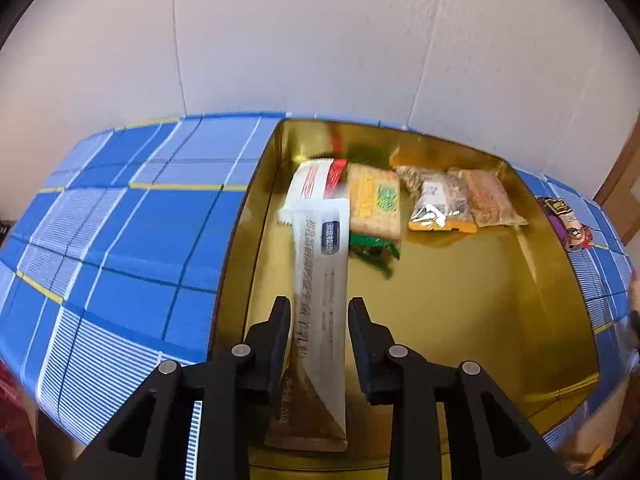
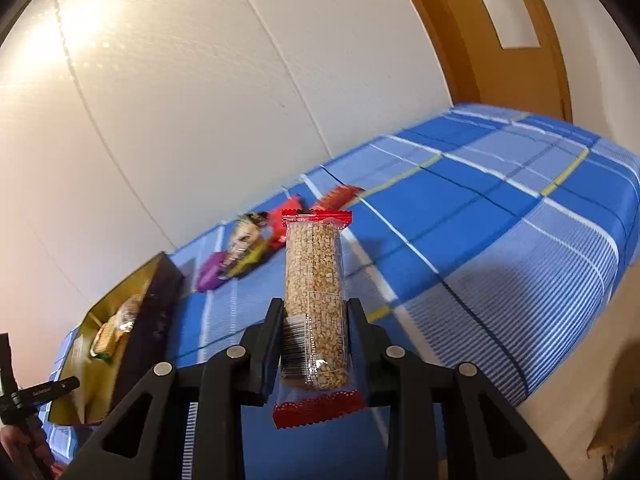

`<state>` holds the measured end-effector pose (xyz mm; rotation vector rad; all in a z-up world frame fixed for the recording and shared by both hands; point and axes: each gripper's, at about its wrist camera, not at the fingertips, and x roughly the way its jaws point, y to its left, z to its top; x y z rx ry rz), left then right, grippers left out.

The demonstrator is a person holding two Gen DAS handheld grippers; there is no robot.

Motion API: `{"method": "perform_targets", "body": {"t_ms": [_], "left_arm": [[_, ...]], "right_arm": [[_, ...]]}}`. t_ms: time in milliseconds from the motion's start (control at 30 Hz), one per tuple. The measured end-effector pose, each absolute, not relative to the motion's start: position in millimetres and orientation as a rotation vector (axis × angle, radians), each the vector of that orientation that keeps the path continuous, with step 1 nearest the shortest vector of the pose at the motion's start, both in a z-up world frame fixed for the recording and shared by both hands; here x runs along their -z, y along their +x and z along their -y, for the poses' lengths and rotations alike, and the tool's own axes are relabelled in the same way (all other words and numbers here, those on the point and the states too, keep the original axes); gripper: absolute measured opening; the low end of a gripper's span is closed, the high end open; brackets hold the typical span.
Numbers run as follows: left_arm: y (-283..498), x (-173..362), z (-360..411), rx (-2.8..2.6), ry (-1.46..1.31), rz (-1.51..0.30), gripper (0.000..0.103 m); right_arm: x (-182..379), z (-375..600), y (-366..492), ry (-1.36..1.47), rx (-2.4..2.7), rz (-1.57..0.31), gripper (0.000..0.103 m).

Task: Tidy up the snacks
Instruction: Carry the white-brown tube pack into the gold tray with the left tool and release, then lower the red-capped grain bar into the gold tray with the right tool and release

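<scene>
Tablecloth (image 2: 500, 216) of blue plaid meets white wall (image 2: 200, 80), wooden door (image 2: 492, 32)

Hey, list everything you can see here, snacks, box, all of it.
tablecloth: one, blue checked, under everything
box: one, gold inside, on tablecloth
packets in box: four, white-red, yellow-green, two brownish, far end
sachet: one, white-grey, over box between fingers of left tool
loose packets: about four, purple, yellow-black, red, on tablecloth beside box
grain bar: one, clear with red ends, in right tool
left tool: one, black, open
right tool: one, black, shut on grain bar
</scene>
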<state>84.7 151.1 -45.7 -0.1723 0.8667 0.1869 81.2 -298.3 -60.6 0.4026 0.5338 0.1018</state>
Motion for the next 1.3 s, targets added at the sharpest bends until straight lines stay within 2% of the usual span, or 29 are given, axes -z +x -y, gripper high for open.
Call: {"method": "perform_targets", "body": {"t_ms": [33,100,567,633,700,1300], "left_arm": [[82,43,-149,-0.192,-0.155,-0.843,0.031],[80,40,-145,-0.191,-0.14,-0.821,0.039],[80,44,-143,-0.105,-0.177,-0.848,0.039],[79,43,-144,-0.097,-0.176,-0.843,0.045],[78,42,-145,-0.091,-0.177,-0.835,0.057],[61,20,-192,-0.151,-0.267,-0.736,0.063]], "right_arm": [[58,294,79,0.396,-0.115,-0.526,0.031],[53,282,75,0.387,-0.142,-0.521,0.031],[19,165,73,0.264,-0.393,-0.614,0.031],[16,143,74,0.231,-0.429,-0.634,0.031],[15,126,79,0.208,-0.455,-0.656,0.031],[55,-11,135,0.173,-0.533,-0.971,0.032]]}}
